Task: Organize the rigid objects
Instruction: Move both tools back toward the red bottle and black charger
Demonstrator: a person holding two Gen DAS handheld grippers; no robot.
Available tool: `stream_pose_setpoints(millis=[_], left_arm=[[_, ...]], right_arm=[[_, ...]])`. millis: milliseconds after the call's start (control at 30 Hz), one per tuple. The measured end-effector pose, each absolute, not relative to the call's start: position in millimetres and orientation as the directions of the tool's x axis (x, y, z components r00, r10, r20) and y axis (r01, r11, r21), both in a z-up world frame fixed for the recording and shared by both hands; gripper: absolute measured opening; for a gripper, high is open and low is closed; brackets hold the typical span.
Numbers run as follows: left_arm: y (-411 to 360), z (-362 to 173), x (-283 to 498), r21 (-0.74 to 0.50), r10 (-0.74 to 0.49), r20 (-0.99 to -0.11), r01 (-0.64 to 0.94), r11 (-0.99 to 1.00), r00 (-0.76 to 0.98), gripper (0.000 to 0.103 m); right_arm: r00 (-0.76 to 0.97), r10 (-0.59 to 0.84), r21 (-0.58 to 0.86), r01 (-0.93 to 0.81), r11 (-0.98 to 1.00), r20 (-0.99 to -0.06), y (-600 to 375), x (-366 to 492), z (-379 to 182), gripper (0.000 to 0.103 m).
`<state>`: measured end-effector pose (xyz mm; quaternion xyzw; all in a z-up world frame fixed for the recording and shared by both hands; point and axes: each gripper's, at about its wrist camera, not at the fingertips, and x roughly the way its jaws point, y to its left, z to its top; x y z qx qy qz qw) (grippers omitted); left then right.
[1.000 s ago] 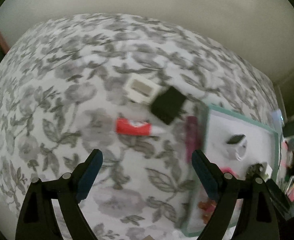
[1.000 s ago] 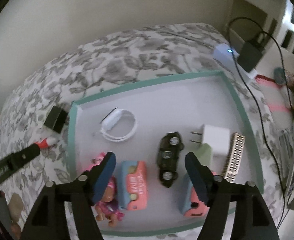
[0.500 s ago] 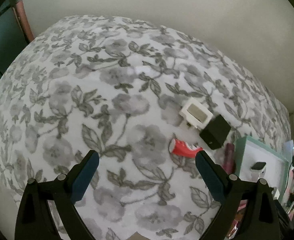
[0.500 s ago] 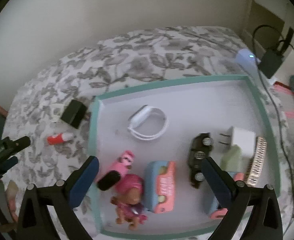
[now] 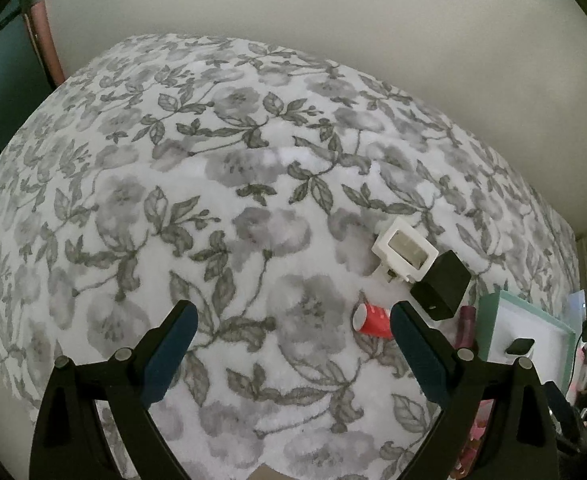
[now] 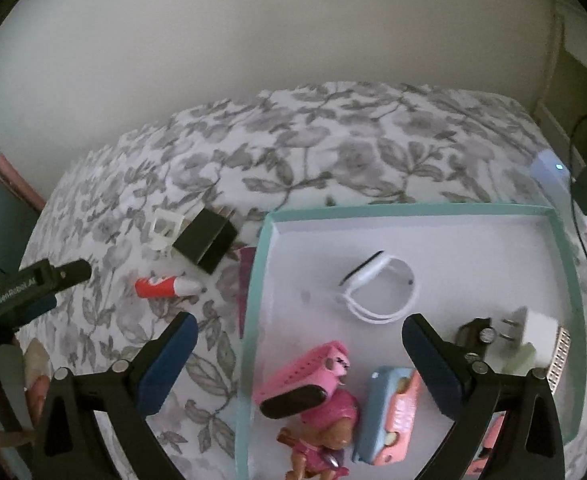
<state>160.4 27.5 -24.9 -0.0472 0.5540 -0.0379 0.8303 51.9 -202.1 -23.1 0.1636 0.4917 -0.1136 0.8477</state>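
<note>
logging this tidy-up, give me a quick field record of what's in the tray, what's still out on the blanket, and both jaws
surface: floral blanket
container: teal-rimmed tray
in tray: white wristband; white charger; dark toy car; pink toy figure; blue and pink toy
outside tray: red tube; black adapter; white frame piece
left gripper: jaws open, nothing between them
right gripper: jaws open, above the tray's near left edge

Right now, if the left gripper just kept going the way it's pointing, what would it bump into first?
Most likely only the flowered blanket. The left gripper is open, with nothing between its fingers; the red tube lies just off to one side.
</note>
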Motion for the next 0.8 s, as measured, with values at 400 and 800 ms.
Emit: stream_pose_setpoints(millis=[400,800], left_arm=[[10.5,-39.5,176.3,-0.204,-0.206,-0.91,0.044,0.978,0.359,0.097],[-36.9,-65.4,178.6,-0.148,-0.207,-0.934,0.209,0.967,0.293,0.097]], right_arm=[[0.477,-0.02,0.166,0.345,0.924,-0.879,-196.5,81.2,-29.6,0.103],[0.459,-0.044,0.162,0.399,0.903,-0.887,-220.4,96.1,-36.0,0.103]])
